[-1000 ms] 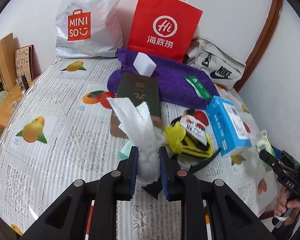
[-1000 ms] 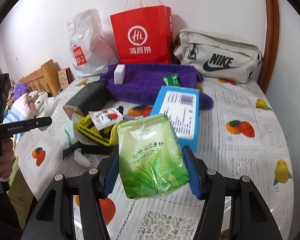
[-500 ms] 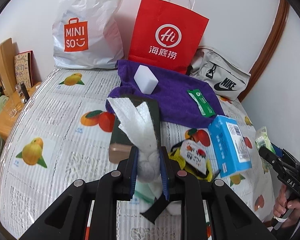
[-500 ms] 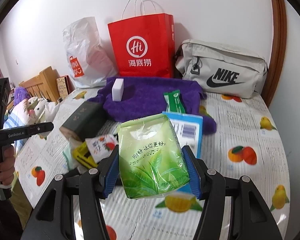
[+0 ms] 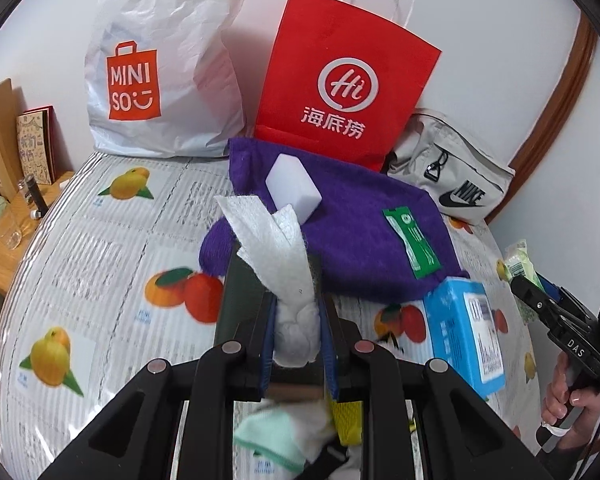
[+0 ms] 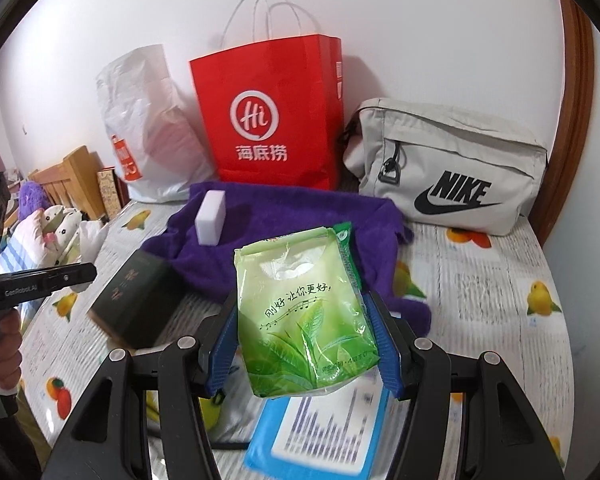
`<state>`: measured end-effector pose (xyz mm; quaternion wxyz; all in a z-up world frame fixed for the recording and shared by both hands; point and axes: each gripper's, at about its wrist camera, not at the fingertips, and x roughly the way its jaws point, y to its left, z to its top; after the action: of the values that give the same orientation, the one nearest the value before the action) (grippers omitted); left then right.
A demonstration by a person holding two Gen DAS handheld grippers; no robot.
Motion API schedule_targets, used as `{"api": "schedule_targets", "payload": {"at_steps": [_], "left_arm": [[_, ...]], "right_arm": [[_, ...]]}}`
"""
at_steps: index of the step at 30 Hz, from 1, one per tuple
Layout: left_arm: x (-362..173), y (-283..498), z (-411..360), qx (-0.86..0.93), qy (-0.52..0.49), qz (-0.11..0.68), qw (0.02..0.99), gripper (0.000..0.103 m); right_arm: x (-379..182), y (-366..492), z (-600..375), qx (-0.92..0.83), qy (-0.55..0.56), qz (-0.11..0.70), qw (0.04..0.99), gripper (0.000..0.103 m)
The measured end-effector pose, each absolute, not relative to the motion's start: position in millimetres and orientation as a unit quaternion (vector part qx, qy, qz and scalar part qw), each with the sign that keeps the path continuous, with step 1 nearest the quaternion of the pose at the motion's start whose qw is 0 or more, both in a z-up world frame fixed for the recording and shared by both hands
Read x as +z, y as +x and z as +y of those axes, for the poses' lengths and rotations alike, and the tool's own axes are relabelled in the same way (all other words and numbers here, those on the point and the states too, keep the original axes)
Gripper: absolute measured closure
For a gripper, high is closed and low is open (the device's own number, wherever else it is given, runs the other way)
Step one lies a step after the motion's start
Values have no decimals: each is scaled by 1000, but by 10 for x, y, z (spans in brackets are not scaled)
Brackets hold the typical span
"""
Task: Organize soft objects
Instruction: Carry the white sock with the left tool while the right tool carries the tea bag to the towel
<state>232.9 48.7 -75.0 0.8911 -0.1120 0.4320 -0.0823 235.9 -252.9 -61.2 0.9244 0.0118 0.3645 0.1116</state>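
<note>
Gripping a white cloth (image 5: 278, 256), the left gripper (image 5: 296, 334) hangs above the table (image 5: 100, 240); the right gripper (image 6: 306, 344) clamps a green packet (image 6: 304, 312), purple towel (image 6: 284, 220) at 12 o'clock.

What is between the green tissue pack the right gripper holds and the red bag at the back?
The purple towel, with the white sponge block on it, lies between the green tissue pack and the red bag, seen in the right wrist view.
</note>
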Motion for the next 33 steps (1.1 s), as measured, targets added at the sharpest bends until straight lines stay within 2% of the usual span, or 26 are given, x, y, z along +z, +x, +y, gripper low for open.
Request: {"api": "schedule_targets", "payload": {"at_steps": [14,33], "left_arm": [[-872,2917,551,-76,-139,442,883,83],[-1108,3552,409,-83,-145,473,865,83]], "right_arm": [[-830,3145,-2572,98,0,394,914,44],[-1294,3681,-2180,148,-12,467,872,44]]}}
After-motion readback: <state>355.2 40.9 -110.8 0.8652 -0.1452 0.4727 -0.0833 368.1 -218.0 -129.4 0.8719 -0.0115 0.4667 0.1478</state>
